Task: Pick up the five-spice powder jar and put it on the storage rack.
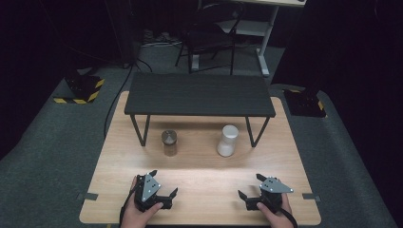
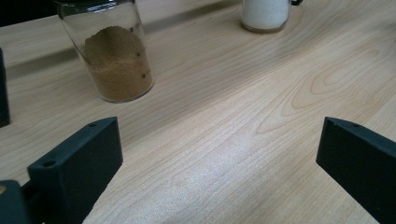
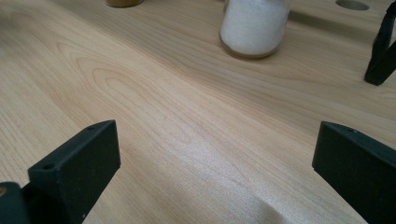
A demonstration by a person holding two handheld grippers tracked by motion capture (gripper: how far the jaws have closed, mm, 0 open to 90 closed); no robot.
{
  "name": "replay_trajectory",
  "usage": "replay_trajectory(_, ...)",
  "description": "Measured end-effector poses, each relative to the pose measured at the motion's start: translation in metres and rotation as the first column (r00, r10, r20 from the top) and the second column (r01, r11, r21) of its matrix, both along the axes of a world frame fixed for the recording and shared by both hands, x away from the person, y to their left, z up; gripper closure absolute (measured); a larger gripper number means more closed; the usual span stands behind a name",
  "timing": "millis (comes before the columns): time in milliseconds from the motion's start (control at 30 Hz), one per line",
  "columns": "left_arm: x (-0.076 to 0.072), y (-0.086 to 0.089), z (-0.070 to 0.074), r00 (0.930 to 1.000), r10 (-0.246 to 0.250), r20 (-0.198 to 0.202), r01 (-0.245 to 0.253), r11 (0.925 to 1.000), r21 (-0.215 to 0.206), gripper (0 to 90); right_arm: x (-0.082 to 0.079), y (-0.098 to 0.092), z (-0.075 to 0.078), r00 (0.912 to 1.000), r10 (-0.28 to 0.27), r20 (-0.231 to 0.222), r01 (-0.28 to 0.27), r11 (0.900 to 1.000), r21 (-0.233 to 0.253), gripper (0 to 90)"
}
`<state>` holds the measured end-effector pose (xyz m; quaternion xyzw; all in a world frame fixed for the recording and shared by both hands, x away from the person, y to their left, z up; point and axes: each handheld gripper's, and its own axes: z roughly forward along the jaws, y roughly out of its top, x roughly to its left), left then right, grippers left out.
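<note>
A glass jar of brown powder (image 1: 169,143) stands on the wooden table (image 1: 199,175) in front of the black shelf, left of centre; in the left gripper view this brown jar (image 2: 116,56) is at the upper left. To its right stands a jar of white powder (image 1: 227,140), which the right gripper view shows close ahead as the white jar (image 3: 254,28). My left gripper (image 1: 164,183) rests near the front edge, open and holding nothing. My right gripper (image 1: 251,185) is also at the front edge, open, with bare wood between its jaws.
A low black shelf (image 1: 199,95) on thin legs spans the back of the table, one shelf leg (image 3: 383,51) near the white jar. Beyond the table are a chair (image 1: 209,38) and a desk frame (image 1: 266,42). Grey carpet surrounds the table.
</note>
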<state>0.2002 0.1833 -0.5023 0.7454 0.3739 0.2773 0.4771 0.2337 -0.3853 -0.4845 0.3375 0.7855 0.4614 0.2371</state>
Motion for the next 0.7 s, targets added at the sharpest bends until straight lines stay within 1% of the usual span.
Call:
replay_trajectory(67,0.0009,0.0003,0.0006,0.9999,0.009,-0.011,-0.009,0.9999,-0.008,0.6,0.0005,-0.0019,-0.0004,1.0,0.003,-0.004,-0.003,1.0,0.009,0.4)
replay_trajectory(200,0.0004,0.002,-0.0005,0.9999,0.013,-0.009,-0.013,0.9997,-0.021,0.6,0.0016,-0.0037,-0.0004,0.9999,0.006,-0.011,-0.006,1.0,0.018,0.4)
replay_trajectory(433,-0.0017,0.0016,-0.0016,0.9999,0.011,-0.001,-0.011,0.9997,-0.022,0.6,0.0026,-0.0041,0.0002,0.9997,0.02,-0.013,-0.02,1.0,0.013,0.4)
replay_trajectory(567,-0.001,0.0012,-0.0007,0.9999,0.013,-0.006,-0.013,0.9997,-0.019,0.6,0.0025,-0.005,-0.0002,0.9997,0.021,-0.013,-0.02,1.0,0.018,0.4)
replay_trajectory(700,-0.0007,0.0016,-0.0009,0.9998,0.02,-0.01,-0.02,0.9994,-0.028,0.6,0.0022,-0.0063,-0.0005,0.9996,0.025,-0.013,-0.025,0.999,0.021,0.4)
